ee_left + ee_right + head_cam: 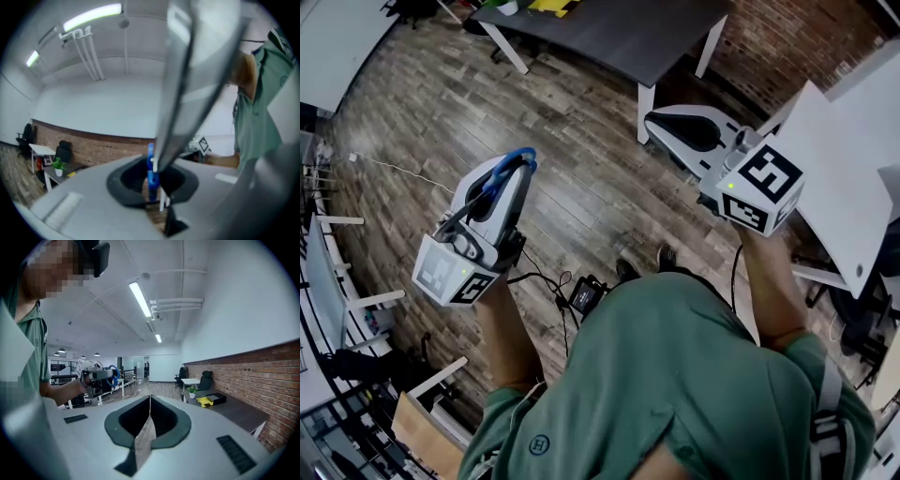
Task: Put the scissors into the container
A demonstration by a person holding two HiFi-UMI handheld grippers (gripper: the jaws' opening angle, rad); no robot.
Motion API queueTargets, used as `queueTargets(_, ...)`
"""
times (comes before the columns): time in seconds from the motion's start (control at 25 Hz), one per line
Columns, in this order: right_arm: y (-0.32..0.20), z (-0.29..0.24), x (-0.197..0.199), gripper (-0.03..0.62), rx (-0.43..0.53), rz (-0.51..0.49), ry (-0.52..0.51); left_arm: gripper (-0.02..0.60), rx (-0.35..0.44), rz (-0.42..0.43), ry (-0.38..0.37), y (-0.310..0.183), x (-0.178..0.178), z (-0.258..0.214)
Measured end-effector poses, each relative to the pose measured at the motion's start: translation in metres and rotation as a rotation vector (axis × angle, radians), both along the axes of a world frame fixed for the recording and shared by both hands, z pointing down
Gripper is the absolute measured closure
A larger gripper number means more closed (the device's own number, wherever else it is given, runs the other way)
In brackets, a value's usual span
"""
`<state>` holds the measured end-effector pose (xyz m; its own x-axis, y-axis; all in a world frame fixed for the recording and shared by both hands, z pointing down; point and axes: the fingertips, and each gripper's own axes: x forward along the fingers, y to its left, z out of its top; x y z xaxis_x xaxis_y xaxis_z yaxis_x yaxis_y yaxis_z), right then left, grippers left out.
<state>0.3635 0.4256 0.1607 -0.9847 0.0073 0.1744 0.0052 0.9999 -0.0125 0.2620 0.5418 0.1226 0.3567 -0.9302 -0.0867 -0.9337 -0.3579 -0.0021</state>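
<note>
Green-shirted person (675, 375) fills the lower frame of the head view, standing on a wood-plank floor (441, 103); a dark table (619, 33) stands at the floor's far edge. Right gripper (150, 405): jaws closed together, nothing between them. Left gripper (154, 185): jaws clamped on the scissors (185, 79) (blue handle loops at the jaw tips, grey blades rising back toward that gripper's camera), held in the air above the floor.

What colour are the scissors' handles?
The scissors' handles are blue, clearest in the head view.
</note>
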Motion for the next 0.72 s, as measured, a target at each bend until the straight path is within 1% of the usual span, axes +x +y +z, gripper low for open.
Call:
queueTargets(0.2,0.001,0.001,-0.014,0.586,0.013,0.015,0.011,0.541,0.013,0.018,0.02,-0.003,-0.013,0.005)
queueTargets(0.4,-0.005,0.001,-0.026,0.586,0.013,0.02,0.016,0.541,0.006,0.036,0.026,-0.012,-0.023,0.008)
queueTargets(0.56,-0.022,0.005,-0.033,0.586,0.002,0.011,0.015,0.541,-0.005,0.037,0.025,-0.031,-0.029,0.01)
queueTargets(0.72,-0.05,0.012,-0.043,0.586,-0.02,-0.007,0.009,0.541,-0.029,0.017,0.031,-0.059,-0.035,0.017)
